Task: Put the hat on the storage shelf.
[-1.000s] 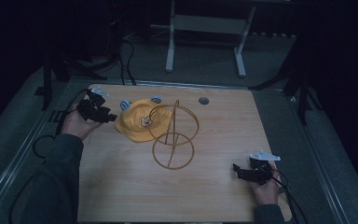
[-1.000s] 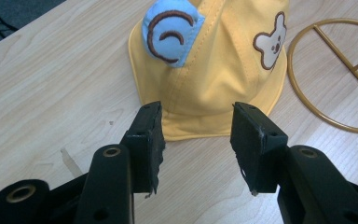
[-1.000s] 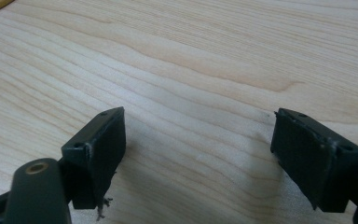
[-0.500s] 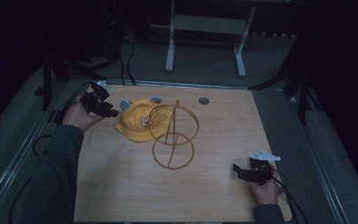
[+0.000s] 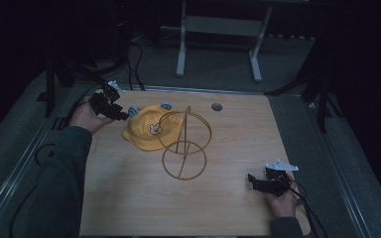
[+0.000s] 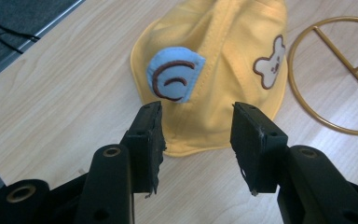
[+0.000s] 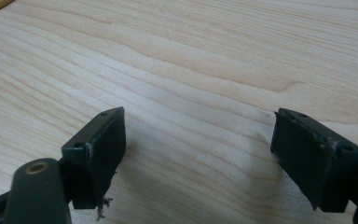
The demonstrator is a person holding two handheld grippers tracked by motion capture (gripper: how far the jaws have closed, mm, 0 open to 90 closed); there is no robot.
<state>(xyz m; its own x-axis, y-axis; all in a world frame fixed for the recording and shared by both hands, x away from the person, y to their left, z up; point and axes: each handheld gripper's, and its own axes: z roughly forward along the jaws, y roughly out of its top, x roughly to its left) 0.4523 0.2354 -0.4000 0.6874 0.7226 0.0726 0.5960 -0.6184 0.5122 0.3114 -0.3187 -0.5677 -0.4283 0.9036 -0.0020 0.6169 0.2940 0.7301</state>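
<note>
A: Where was the cap (image 5: 149,130)?

B: On the table (image 5: 129,198), at its far left part, lying flat. It was yellow, with a small bear patch (image 6: 269,63) on the crown and a pale blue ear (image 6: 174,74) stitched with brown curls. In the high view a second blue ear (image 5: 166,105) showed at its far edge.

A: And the left tongs (image 5: 121,115)?

B: Held in the left hand (image 5: 87,118) at the table's far left corner, pointing at the cap. In the left gripper view the left tongs (image 6: 196,140) stood apart, with nothing between the pads. The cap's brim lay just beyond the tips, and the blue ear sat above the gap. I couldn't tell whether the tips touched the cloth.

A: What else was near the cap?

B: A gold wire stand (image 5: 184,144), made of a flat ring on the table, an upright rod and a ring standing on edge. The upright ring overlapped the cap's right side in the high view; whether they touched I couldn't tell.

A: The right tongs (image 5: 252,179)?

B: Near the front right corner, in the right hand (image 5: 282,201), well apart from the cap and stand. In the right gripper view the right tongs (image 7: 198,154) were wide apart over bare wood, gripping nothing.

A: Anything else on the table?

B: A small round hole (image 5: 217,106) near its far edge.
</note>
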